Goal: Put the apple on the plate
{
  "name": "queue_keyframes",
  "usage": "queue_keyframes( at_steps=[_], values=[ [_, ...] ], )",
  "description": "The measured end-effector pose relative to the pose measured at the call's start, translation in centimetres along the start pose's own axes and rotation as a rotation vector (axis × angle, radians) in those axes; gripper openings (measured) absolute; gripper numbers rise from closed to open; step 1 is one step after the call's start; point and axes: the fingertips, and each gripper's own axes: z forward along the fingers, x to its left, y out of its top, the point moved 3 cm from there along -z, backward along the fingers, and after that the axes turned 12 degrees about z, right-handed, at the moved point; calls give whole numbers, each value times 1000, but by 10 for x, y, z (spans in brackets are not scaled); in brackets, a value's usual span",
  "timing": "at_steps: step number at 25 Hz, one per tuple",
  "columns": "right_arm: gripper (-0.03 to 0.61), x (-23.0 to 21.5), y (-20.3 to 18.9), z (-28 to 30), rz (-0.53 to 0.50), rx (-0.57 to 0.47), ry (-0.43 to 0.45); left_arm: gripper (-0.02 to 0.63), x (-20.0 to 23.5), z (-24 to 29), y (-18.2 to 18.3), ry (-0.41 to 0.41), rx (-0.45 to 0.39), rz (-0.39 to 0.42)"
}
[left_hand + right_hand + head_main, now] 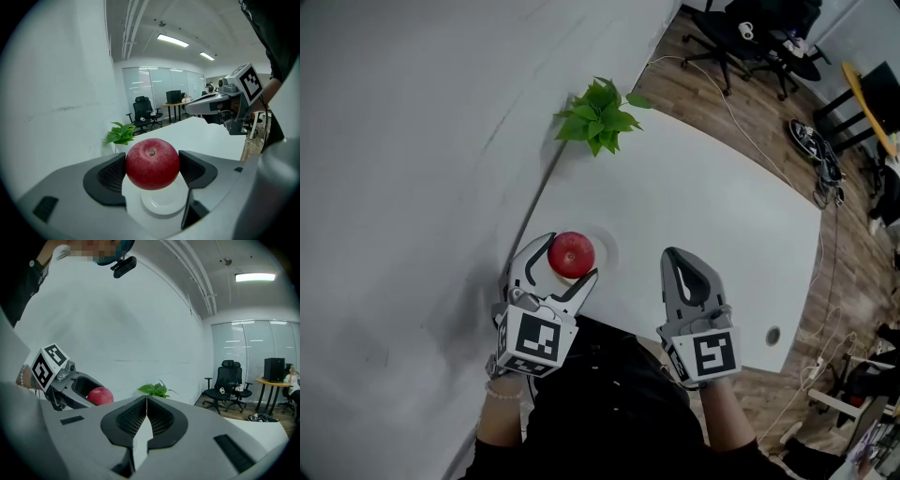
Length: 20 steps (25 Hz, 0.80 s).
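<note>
Closest in, the left hand-held gripper is clamped on the red apple, and the right hand-held gripper is held to its right with jaws pressed together on nothing. Both are held over the near part of the white tabletop. A leafy green plant is set at the far left edge. The apple is held directly above the small white plate; contact between them cannot be made out.

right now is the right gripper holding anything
No, the right gripper is shut with nothing between its jaws; the apple is in the left gripper.
</note>
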Motion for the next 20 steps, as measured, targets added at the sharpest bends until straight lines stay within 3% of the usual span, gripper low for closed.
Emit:
queue_keyframes(
  at_steps=[20],
  values=[
    [41, -13, -30, 14, 23, 88, -10, 367, -14, 53, -47, -69, 72, -37]
  ],
)
